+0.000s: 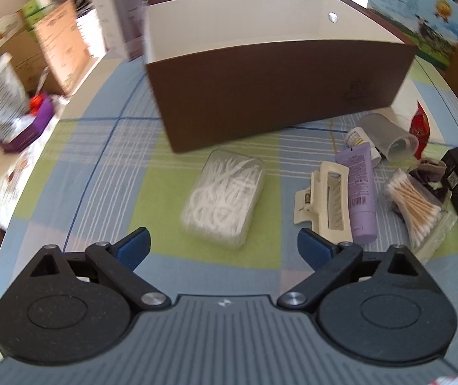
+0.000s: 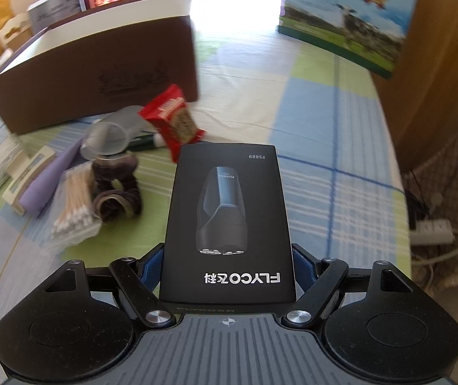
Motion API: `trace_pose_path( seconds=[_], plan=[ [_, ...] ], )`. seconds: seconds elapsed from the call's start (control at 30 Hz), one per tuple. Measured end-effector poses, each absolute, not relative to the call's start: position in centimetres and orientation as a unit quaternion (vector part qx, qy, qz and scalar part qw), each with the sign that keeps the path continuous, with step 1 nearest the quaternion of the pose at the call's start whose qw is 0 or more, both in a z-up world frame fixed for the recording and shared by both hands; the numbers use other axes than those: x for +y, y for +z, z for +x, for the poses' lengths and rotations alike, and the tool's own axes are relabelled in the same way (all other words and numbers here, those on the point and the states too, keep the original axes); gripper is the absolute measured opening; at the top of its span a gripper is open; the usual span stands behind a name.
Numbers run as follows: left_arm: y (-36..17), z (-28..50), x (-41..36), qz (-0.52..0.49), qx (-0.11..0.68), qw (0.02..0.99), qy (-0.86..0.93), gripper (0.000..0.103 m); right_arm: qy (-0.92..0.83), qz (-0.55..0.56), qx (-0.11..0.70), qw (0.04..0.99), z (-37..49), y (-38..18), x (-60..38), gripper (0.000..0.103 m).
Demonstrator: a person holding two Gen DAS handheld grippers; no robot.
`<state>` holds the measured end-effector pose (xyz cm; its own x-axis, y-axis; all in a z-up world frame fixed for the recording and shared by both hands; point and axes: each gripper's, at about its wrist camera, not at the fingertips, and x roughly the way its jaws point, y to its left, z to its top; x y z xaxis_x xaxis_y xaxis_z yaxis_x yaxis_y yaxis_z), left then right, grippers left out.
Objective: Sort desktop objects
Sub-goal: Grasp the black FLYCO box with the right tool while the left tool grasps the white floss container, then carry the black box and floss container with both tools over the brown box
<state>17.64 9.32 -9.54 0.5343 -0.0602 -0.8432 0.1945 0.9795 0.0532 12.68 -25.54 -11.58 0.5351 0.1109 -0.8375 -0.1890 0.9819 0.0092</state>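
Checked cloth covers the tabletop, where the right tongs pinch the stiff, light shaver box by its long sides, the left tongs gaping empty, the brown bin at 11 o'clock.

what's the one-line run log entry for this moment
left gripper: open, over floss pick case | right gripper: shut on black shaver box | brown box: looks empty
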Motion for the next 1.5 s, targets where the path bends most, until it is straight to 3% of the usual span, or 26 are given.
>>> trace_pose_path(
  seconds=[0.13,0.37,0.63,0.7,1.5],
  plan=[
    [-10.5,19.8,9.2,0.106,0.477,0.865,-0.109,0.091,0.058,-0.025,0.479,0.876,12.3,-11.4,-26.5,0.077],
    [-12.8,22.8,8.6,0.138,0.492,0.846,-0.15,0.07,0.023,-0.004,0.482,0.876,11.7,-11.2,-27.2,0.077],
    [-14.3,24.7,8.2,0.137,0.506,0.836,-0.162,0.067,0.007,0.014,0.479,0.878,11.5,-11.1,-27.5,0.077],
    [-14.4,24.8,8.3,0.13,0.502,0.839,-0.166,0.055,0.006,0.015,0.477,0.878,11.5,-11.1,-27.5,0.077],
    [-13.6,19.7,10.2,0.058,0.525,0.847,-0.06,0.054,0.028,-0.017,0.486,0.873,15.4,-12.4,-27.5,0.077]
  ],
)
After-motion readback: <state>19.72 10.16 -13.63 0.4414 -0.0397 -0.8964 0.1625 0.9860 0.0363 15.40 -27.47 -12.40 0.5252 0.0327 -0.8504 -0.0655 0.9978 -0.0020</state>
